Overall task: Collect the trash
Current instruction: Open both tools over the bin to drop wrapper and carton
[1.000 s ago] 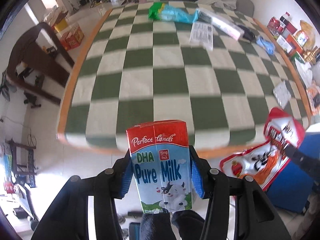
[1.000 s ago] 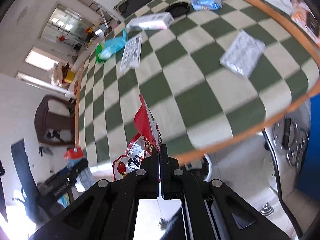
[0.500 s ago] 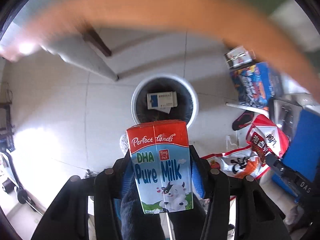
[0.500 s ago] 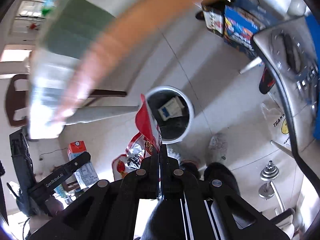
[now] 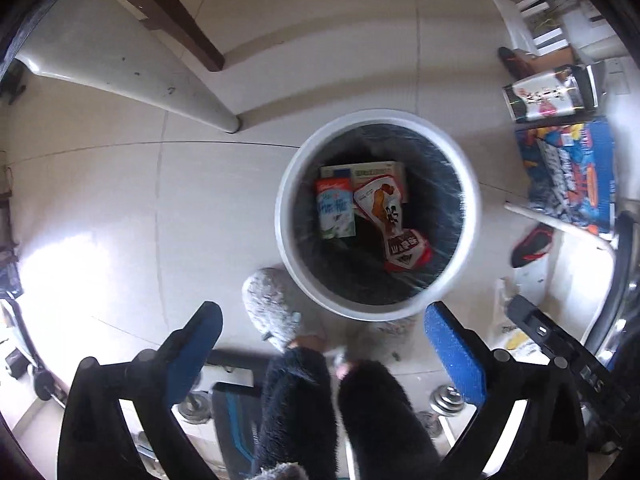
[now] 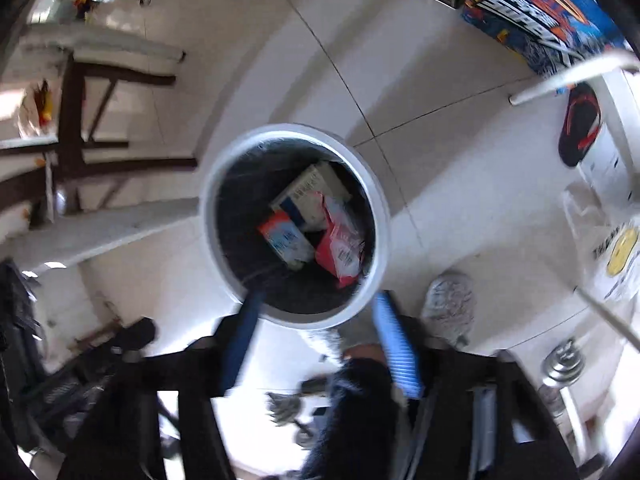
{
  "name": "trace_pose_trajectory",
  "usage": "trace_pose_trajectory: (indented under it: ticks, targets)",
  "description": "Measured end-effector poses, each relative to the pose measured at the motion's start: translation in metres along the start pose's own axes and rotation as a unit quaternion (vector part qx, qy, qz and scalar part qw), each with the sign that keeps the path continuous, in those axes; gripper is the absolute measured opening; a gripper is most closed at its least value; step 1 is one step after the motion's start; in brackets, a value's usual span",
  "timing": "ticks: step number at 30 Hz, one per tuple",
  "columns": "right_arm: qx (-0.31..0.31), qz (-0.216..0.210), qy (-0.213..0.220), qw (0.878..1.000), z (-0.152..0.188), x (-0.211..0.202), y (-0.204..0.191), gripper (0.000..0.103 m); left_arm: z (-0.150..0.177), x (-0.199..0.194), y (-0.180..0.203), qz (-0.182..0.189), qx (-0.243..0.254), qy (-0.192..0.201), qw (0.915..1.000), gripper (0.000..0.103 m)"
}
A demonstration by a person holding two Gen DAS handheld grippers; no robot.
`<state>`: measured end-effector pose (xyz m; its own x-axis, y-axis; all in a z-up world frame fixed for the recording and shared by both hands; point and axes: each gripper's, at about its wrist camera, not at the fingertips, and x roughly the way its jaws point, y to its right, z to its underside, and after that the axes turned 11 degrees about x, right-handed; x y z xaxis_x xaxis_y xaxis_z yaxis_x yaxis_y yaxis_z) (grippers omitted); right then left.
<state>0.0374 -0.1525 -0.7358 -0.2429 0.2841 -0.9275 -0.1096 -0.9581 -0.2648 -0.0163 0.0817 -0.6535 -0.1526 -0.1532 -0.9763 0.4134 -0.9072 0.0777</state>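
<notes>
Starting at our left gripper [image 5: 322, 346], its jaws have just been opening and now stand wide with nothing between them. The milk carton [image 5: 335, 208] lies inside the white bin [image 5: 472, 216]: we judge it light, stiff-sided, best pinched across its flat faces. Beside it sits the red snack bag [image 5: 394, 220], thin, crinkly and slippery, best taken by an edge. Our right gripper [image 6: 318, 342] has just been opening too, empty above the rim.
</notes>
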Motion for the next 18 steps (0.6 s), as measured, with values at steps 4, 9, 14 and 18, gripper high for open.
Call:
trace_pose_trajectory:
  ticks: [4, 9, 14, 18]
  targets:
    - [-0.067, 0.094, 0.039, 0.993, 0.007, 0.005, -0.015, 0.102, 0.013, 0.000, -0.004, -0.041, 0.011, 0.013, 0.9990, 0.103]
    - [-0.123, 0.143, 0.074, 0.979, 0.019, -0.001, -0.029, 0.103, 0.026, -0.006, -0.009, -0.059, 0.012, 0.018, 0.9980, 0.103]
    - [-0.142, 0.148, 0.088, 0.975, 0.033, -0.013, -0.045, 0.103, 0.035, -0.021, -0.008, -0.074, 0.019, 0.028, 0.9967, 0.103]
    - [-0.154, 0.142, 0.094, 0.973, 0.047, -0.032, -0.060, 0.103, 0.043, -0.036, -0.008, -0.074, 0.017, 0.036, 0.9964, 0.103]
